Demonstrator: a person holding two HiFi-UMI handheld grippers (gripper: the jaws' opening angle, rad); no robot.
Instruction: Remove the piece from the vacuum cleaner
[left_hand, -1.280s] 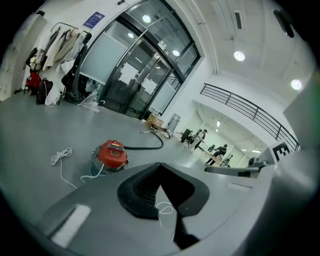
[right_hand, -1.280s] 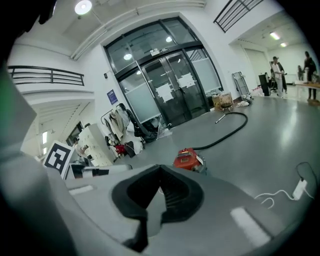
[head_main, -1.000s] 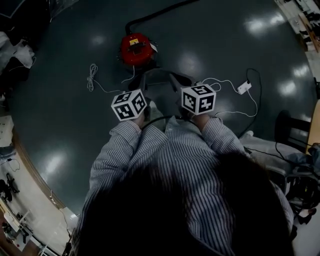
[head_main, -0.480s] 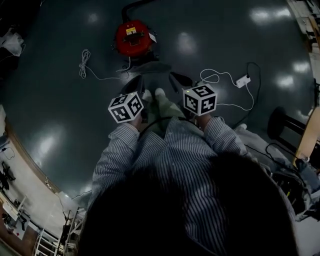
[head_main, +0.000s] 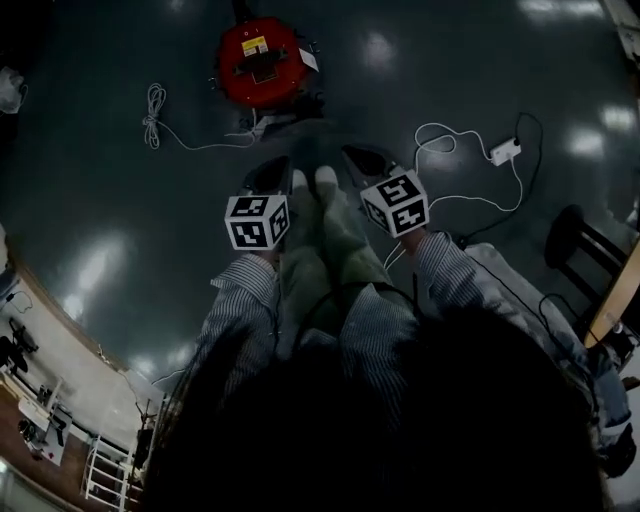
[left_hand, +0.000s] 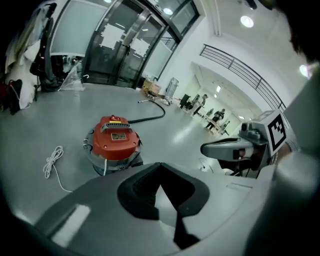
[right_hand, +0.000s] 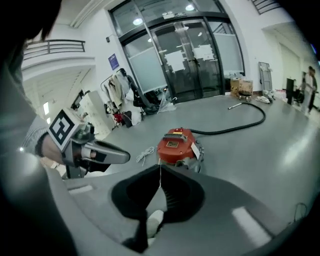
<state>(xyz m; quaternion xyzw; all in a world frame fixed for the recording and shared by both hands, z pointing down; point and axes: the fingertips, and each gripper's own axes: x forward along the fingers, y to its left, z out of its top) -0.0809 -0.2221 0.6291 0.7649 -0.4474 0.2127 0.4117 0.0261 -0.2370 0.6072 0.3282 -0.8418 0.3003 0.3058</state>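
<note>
we hold the left tool (left_hand: 160, 167) and the right tool (right_hand: 161, 169) side by side, jaws together on both, nothing between them. the red vacuum cleaner (head_main: 260, 62) sits on the floor (head_main: 450, 60) ahead, well apart from both tools.

L gripper (head_main: 272, 174) closed, R gripper (head_main: 362, 158) closed, side by side, nothing held

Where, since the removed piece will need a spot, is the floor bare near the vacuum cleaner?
Bare floor lies left of the person, between the coiled white cord and the curved floor edge, and between the vacuum cleaner and the power strip. Crowded: the gap between the vacuum cleaner and the shoes, crossed by cord.
</note>
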